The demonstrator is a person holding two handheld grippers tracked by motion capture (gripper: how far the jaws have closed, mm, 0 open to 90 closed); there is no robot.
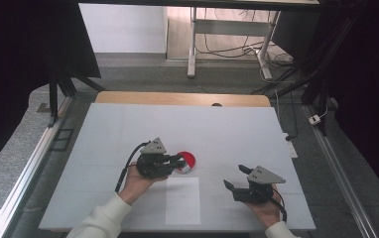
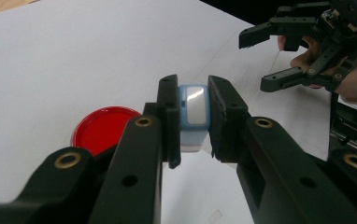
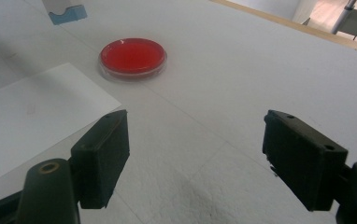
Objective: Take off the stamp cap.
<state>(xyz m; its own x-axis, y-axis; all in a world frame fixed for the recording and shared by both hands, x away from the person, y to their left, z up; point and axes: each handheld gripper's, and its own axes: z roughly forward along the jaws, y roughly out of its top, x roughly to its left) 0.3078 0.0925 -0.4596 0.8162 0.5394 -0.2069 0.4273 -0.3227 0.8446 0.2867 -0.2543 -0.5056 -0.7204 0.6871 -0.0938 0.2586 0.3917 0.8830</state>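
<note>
Near edge of the table point(image 1: 103, 124): 2 forearms in white sleeves come in, each hand holding a gripper. Left gripper point(image 2: 193, 116) has its jaws pinched on a small pale-blue block point(image 2: 193, 114) with a white glossy face; block is lifted off the surface, jaws pressing both its sides. In the high view the left gripper point(image 1: 180, 161) sits about mid-table, a little toward the near edge, its tips over the red round dish point(image 1: 186, 161). The dish lies flat on the white surface, just beyond the far edge of a white sheet of paper point(image 1: 183, 200) that runs to the near edge. Right gripper point(image 1: 233, 176) is nearer the right edge, well apart from the dish, jaws spread wide, nothing between them. Table surface white, with a wooden strip along the far edge.
</note>
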